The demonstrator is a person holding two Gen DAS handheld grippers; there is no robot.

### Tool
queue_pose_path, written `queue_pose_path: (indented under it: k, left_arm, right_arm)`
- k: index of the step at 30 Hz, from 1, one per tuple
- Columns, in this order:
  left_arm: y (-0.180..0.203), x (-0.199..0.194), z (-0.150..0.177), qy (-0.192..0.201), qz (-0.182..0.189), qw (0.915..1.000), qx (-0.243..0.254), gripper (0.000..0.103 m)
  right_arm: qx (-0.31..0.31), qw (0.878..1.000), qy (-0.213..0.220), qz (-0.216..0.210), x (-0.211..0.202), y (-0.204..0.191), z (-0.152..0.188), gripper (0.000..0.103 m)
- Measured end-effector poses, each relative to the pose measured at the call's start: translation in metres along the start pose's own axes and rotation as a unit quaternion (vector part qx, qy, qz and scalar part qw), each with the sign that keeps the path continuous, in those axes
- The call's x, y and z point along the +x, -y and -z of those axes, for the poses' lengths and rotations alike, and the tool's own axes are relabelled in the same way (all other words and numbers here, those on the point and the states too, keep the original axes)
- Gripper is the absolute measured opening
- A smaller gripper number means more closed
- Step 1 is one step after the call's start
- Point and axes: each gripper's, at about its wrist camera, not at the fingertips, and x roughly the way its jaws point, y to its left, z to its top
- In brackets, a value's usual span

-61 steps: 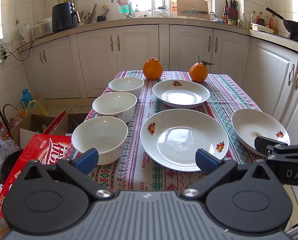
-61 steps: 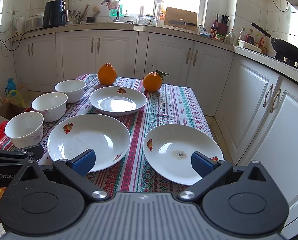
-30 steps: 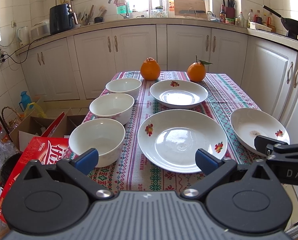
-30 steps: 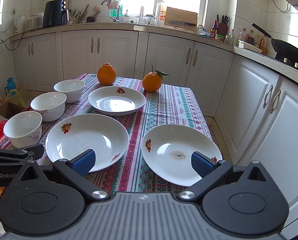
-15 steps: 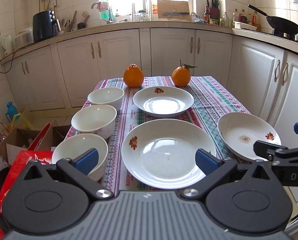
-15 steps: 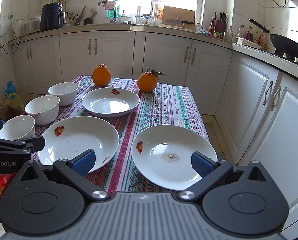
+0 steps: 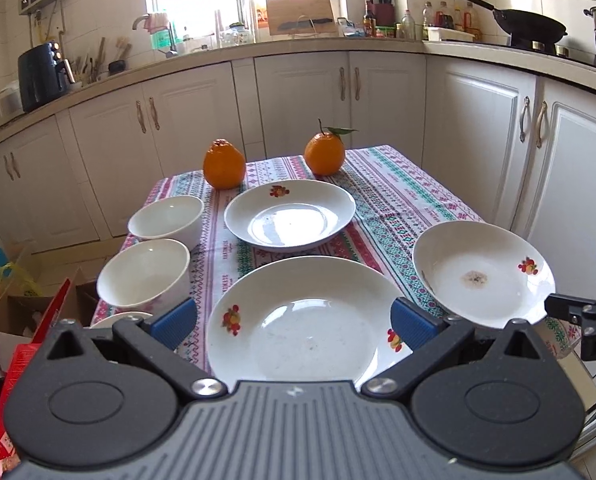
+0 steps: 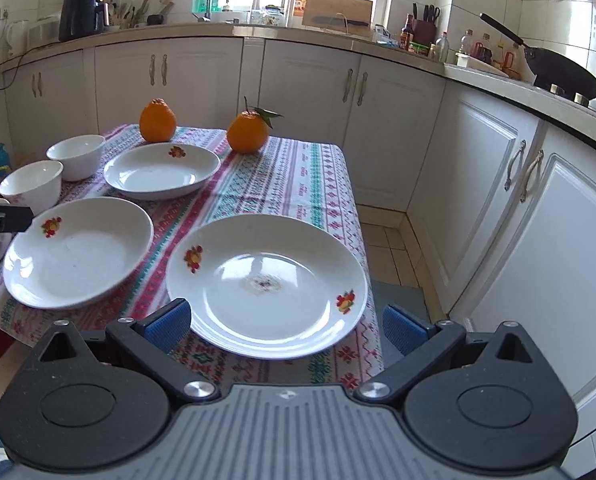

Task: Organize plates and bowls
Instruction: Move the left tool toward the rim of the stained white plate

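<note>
A table (image 7: 381, 196) covered with a patterned cloth is seen from two sets of tongs, both held wide apart and gripping nothing. Directly ahead of the left tongs (image 7: 294, 320), a large white plate (image 7: 305, 320) with fruit motifs is laid. To their right, a second plate (image 8: 266, 284) (a dark smudge marks its centre) is placed just in front of the right tongs (image 8: 284, 324). Beyond both, a third plate (image 7: 290, 220) is set. Left of the left tongs, three white bowls are lined up: the farthest bowl (image 7: 166, 220), the middle bowl (image 7: 144, 276), and the nearest bowl (image 7: 122, 318), mostly hidden. Two oranges (image 7: 224, 164) are placed at the far end.
</note>
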Motion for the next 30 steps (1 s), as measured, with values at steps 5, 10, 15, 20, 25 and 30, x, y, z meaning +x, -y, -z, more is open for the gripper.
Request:
queue_pose_path:
  k: [5,10,15,20,25,30]
  left_arm:
    - [0.009,0.019,-0.006,-0.014,0.013,0.9996,0.02,0.102]
    - [0.018,0.04,-0.017,-0.027,0.044,0.998,0.038,0.102]
    - [0.027,0.06,-0.026,-0.048,0.091,0.994,0.04,0.102]
    - [0.035,0.076,-0.033,-0.066,0.133,0.9881,0.04,0.102]
    - [0.054,0.09,-0.041,-0.077,0.131,0.9848,0.084,0.102]
    - [0.066,0.107,-0.052,-0.098,0.16,0.9777,0.095,0.102]
  right_arm:
    - [0.017,0.999,-0.033,-0.009,0.022,0.02,0.017,0.103]
    - [0.015,0.998,-0.052,-0.041,0.043,0.027,0.028,0.103]
    - [0.009,0.995,-0.074,-0.062,0.064,0.028,0.031,0.103]
    - [-0.007,0.994,-0.077,-0.08,0.077,0.029,0.033,0.103]
    - [-0.019,0.99,-0.066,-0.12,0.083,0.03,0.033,0.103]
    - [-0.029,0.989,-0.042,-0.139,0.087,0.034,0.036,0.103]
